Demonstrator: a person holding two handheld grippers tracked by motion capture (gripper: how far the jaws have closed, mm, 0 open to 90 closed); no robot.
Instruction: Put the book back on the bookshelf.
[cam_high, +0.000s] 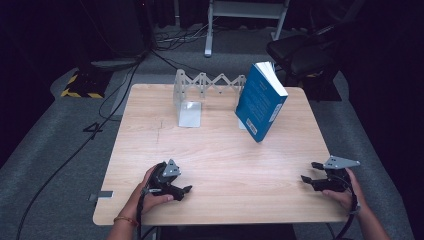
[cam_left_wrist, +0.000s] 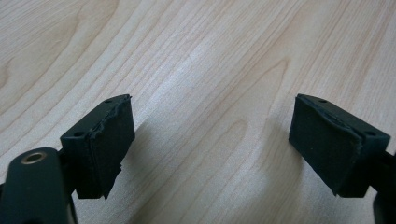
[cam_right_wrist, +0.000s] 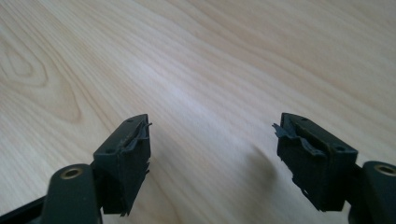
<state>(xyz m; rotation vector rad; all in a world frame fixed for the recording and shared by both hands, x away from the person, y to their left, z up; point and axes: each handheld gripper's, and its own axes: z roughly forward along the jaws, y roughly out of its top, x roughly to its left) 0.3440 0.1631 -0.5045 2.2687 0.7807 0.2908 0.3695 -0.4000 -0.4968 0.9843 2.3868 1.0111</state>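
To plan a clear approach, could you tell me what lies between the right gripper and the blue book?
Bare tabletop: high view shows nothing between right gripper and blue book.

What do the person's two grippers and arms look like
Both the left gripper and the right gripper are black, each topped by a grey three-cornered plate. Up close, their pads are dark blocks with frayed, torn edges, and brass-coloured holes sit in the jaw arms. Black cables trail back from both. The left wrist wears a gold-coloured bracelet; no sleeves are visible.
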